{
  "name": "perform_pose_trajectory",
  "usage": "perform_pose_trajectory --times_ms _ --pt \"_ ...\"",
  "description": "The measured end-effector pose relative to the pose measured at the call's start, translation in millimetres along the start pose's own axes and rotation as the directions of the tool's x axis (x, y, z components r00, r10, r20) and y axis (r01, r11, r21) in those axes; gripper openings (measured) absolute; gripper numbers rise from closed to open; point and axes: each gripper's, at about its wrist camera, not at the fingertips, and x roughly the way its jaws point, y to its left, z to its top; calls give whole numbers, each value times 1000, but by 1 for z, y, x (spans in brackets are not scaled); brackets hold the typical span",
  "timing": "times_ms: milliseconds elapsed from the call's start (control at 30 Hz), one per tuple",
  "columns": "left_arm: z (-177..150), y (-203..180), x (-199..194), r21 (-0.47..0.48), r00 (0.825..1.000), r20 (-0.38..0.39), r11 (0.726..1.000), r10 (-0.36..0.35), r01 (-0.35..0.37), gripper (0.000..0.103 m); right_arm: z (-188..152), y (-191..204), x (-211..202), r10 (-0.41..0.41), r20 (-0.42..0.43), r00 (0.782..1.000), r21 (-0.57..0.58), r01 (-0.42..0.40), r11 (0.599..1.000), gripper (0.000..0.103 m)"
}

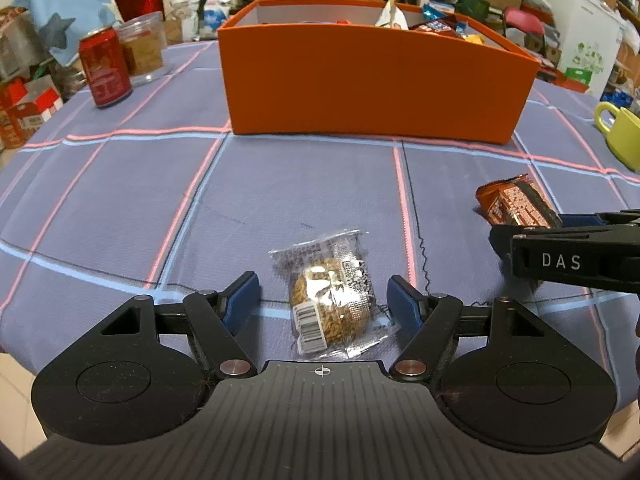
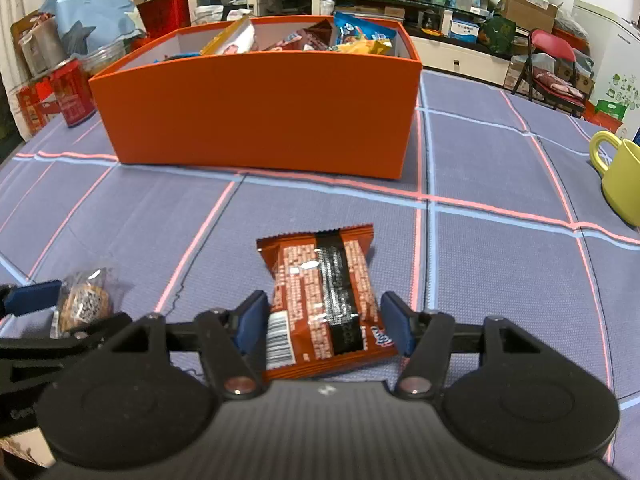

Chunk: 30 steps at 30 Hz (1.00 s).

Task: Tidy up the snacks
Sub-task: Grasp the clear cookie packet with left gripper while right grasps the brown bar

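**Two grippers straddle snack packets before an orange box**

The left gripper [image 1: 322, 306] spreads wide around a clear cookie packet [image 1: 330, 304] lying lengthwise between its fingers on the checked tablecloth [image 1: 120, 208]. The right gripper [image 2: 324, 322], also spread, flanks an orange-brown snack packet [image 2: 326, 300] pointing away toward the orange box [image 2: 260, 112], which holds assorted snack packets [image 2: 352, 38]. A red can [image 1: 105, 68] and yellow mug [image 2: 620, 180] stand off to either side.

Woven matt tablecloth [image 1: 120, 208]; crinkly clear plastic cookie packet [image 1: 332, 300]; glossy foil snack bag [image 2: 324, 300]; smooth matt orange box [image 2: 260, 112].
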Motion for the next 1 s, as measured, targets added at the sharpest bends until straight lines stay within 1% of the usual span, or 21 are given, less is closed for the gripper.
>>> perform_pose_trajectory --times_ms 67,100,133,233,367,400,433,467,667,700,767,800,833,867,1000 --pt "-1 1 -1 -9 1000 2 1000 4 -4 55 0 -1 0 -2 1 1000 -1 2 1000 63" --pt "-2 2 -1 -17 1000 2 1000 8 -7 59 0 -1 0 -3 2 1000 -1 3 1000 63" --pt "-3 3 -2 -25 1000 0 1000 12 -12 64 0 -1 0 -3 2 1000 -1 3 1000 64" --pt "-5 3 -2 -32 1000 4 999 27 -27 67 0 -2 1 -6 2 1000 1 6 1000 67" --pt "-3 2 0 -35 1000 10 999 28 -27 66 0 -3 2 -3 0 1000 1 3 1000 68" --pt "-2 2 1 -38 1000 11 999 26 -25 64 0 -4 2 -1 -1 1000 1 1 1000 68" --pt "-1 1 1 -39 1000 14 999 23 -22 59 0 -4 2 1 -2 1000 0 -1 1000 68" --pt "-1 2 0 -42 1000 16 999 19 -19 58 1 -5 2 2 -3 1000 -1 -2 1000 68" --pt "-3 -3 -2 -34 1000 13 999 1 -1 58 0 -4 2 3 -2 1000 -4 -3 1000 68" --pt "-3 -3 -2 -33 1000 14 999 -1 1 57 0 -4 2 4 -2 1000 -5 -4 1000 68" --pt "-2 -5 -3 -26 1000 20 1000 -10 10 40 0 -4 2 6 -6 1000 -7 -6 1000 67" --pt "-1 -6 -3 -22 1000 22 1000 -16 17 22 1 -5 2 12 -8 1000 -8 -12 1000 60" --pt "0 -6 -4 -22 1000 20 1000 -22 22 13 2 -5 1 16 -7 1000 -7 -16 1000 55" --pt "1 -5 -4 -26 999 16 999 -39 40 12 2 -4 0 21 -7 1000 -11 -21 1000 48" --pt "2 -3 -5 -33 997 5 997 -75 75 8 3 -1 -1 27 -8 1000 -16 -27 1000 46"
